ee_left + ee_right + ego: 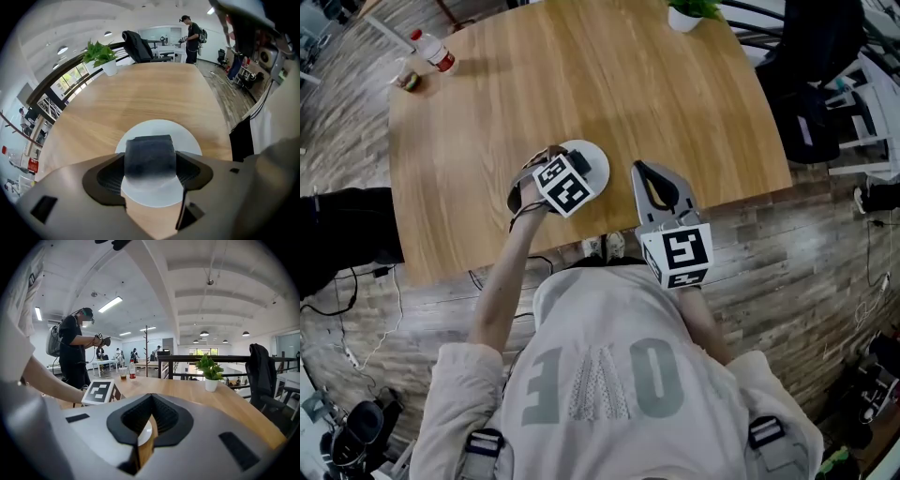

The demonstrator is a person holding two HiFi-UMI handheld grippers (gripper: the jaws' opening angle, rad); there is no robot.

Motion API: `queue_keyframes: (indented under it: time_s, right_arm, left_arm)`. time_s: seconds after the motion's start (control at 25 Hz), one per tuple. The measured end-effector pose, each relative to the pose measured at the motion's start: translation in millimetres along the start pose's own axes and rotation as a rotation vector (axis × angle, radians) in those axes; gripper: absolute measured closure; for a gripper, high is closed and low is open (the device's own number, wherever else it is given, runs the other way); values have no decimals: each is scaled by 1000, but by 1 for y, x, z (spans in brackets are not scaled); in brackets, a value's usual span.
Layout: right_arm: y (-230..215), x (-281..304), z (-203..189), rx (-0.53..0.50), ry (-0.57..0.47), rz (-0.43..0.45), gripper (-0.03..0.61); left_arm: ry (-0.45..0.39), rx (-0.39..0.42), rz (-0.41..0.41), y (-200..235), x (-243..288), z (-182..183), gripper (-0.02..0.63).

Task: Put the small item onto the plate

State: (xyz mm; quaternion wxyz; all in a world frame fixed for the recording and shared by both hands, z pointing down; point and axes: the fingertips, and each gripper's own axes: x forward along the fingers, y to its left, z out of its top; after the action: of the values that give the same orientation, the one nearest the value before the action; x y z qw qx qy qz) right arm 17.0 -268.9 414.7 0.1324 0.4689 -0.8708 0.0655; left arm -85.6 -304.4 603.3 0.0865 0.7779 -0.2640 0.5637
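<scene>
A small dark grey block (150, 157) sits between the jaws of my left gripper (150, 164), which is shut on it. Right under the block lies the round white plate (159, 131), and I cannot tell whether the block touches it. In the head view the left gripper (567, 169) covers most of the plate (594, 159), near the table's front edge. My right gripper (652, 180) hovers just right of the plate, shut and empty. Through its jaws (151, 400) a sliver of the plate (146, 430) shows.
The wooden table (581, 84) carries a potted plant (689, 13) at the far edge and a bottle (432, 49) with a cup (411, 82) at the far left corner. A dark chair (811, 122) stands to the right. Another person (75, 348) stands beyond the table.
</scene>
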Motion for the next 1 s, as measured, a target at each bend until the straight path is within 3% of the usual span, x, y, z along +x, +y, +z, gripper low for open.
queue_keyframes:
  time_s: [0.44,1.0]
  right_arm:
    - [4,-5,-3,-12,11,10,561]
    - [10,-7,-6,-6,18,30,561]
  left_arm:
    - [-1,2,-57,-3,9,4,284]
    - [14,-68,-158,-2,12,0,284]
